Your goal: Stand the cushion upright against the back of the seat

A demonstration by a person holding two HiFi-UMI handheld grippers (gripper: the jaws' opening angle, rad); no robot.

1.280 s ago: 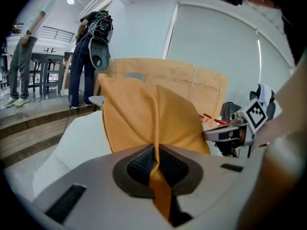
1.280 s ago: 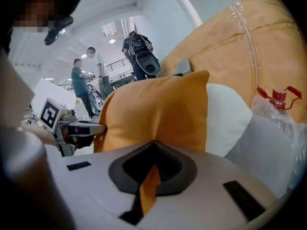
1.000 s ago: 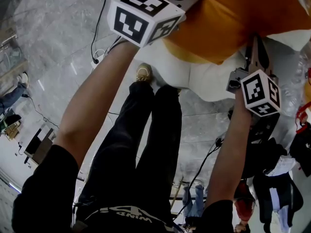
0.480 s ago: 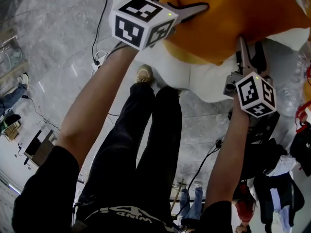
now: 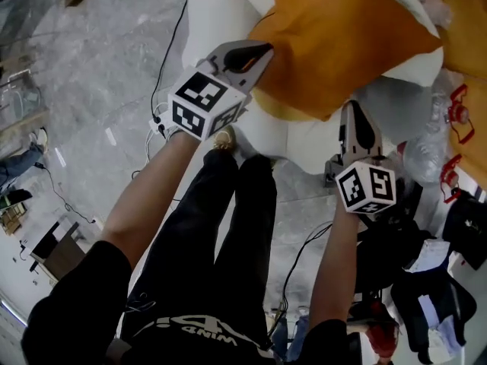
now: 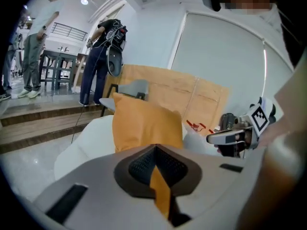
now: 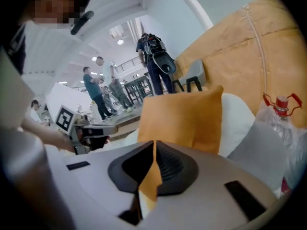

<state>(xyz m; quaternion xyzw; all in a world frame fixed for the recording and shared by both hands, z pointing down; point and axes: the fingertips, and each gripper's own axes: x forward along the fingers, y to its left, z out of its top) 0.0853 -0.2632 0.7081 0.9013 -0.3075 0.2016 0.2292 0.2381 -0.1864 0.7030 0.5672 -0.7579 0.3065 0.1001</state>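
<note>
An orange cushion (image 5: 342, 44) stands upright on the white seat (image 5: 304, 131), leaning on the seat's back. The left gripper view shows the cushion (image 6: 144, 121) ahead, clear of my jaws. My left gripper (image 5: 255, 52) is shut and empty, just short of the cushion's near left corner. My right gripper (image 5: 356, 112) hangs below the cushion's lower edge; its jaws are closing, almost together, with nothing between them. In the right gripper view the cushion (image 7: 184, 116) rises beyond the right gripper (image 7: 154, 145). Orange shows only through the slits between the jaws.
A tan padded panel (image 6: 192, 95) stands behind the seat. A clear plastic bottle with a red cap (image 7: 280, 114) and a grey bag (image 7: 261, 147) lie at the seat's right. Cables (image 5: 163, 74) run over the marble floor. People stand further back (image 6: 98, 56).
Both grippers opened, let go of the cushion and drew back toward the person, then closed. The cushion now stands free on the seat.
</note>
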